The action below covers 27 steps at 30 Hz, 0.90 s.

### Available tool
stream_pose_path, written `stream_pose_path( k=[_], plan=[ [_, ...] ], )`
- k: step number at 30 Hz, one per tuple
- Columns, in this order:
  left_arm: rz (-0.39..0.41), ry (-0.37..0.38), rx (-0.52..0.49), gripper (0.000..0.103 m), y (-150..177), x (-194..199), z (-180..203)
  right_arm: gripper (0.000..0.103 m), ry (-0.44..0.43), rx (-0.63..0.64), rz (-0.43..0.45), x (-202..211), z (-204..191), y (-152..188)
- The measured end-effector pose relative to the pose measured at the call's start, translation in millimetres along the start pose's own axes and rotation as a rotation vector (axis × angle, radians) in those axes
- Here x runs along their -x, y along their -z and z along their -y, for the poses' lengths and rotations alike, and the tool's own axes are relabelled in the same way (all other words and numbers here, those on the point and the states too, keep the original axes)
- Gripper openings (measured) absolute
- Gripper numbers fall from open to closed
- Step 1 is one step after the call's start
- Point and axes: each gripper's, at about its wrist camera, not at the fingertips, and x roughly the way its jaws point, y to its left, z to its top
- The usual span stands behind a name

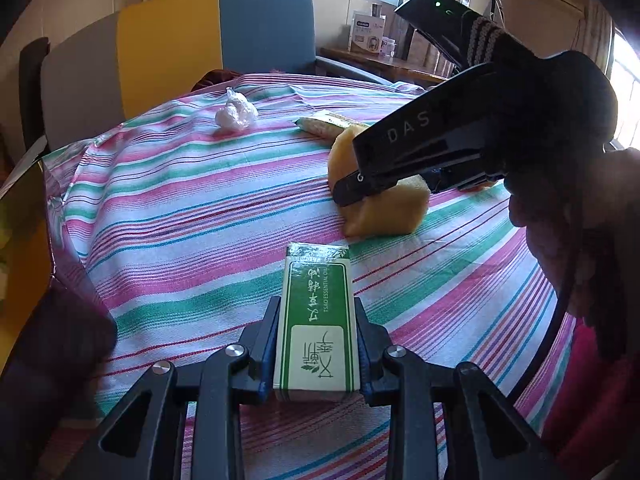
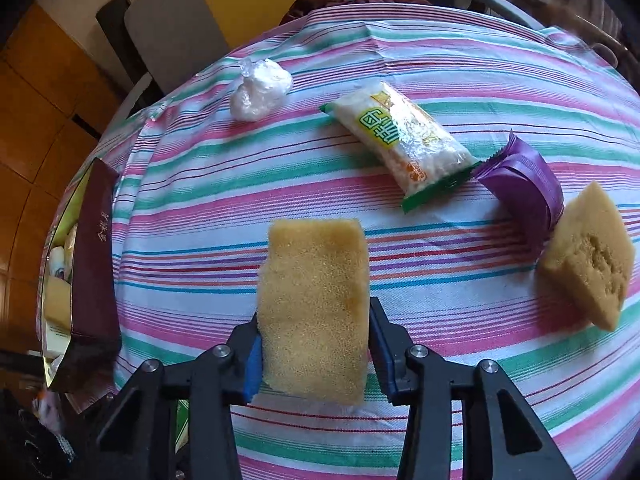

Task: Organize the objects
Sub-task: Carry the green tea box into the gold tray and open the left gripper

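My left gripper (image 1: pixel 317 304) is shut on a green and white carton (image 1: pixel 318 320), held just above the striped tablecloth (image 1: pixel 180 220). A yellow sponge (image 2: pixel 316 308) stands on end on the cloth in the right wrist view. My right gripper (image 2: pixel 316 312) is shut on this sponge, with a blue pad (image 2: pixel 253 364) against each side. The left wrist view shows that gripper (image 1: pixel 352 190) coming down from the right onto the sponge (image 1: pixel 400 212), a little beyond the carton.
On the cloth lie a crumpled white plastic bag (image 2: pixel 260 90), a green-edged snack packet (image 2: pixel 400 140), a purple wrapper (image 2: pixel 520 184) and a second sponge (image 2: pixel 588 256). A dark brown box (image 2: pixel 94 260) holding several items sits at the table's left edge. A chair (image 1: pixel 200 48) stands behind.
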Motion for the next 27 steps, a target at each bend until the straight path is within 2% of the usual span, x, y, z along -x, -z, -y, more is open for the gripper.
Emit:
stream_pose_path(
  k=[8, 16, 27],
  plan=[
    [-0.001, -0.009, -0.001, 0.031, 1, 1, 0, 0.05, 0.03, 0.054, 0.002, 0, -11, -1],
    [-0.001, -0.023, 0.002, 0.031, 2, 3, 2, 0.051, 0.096, 0.142, 0.011, -4, -23, 3],
    [-0.026, -0.06, 0.017, 0.03, 0, 8, 1, 0.051, 0.12, 0.183, 0.028, -9, -28, 0]
  ],
)
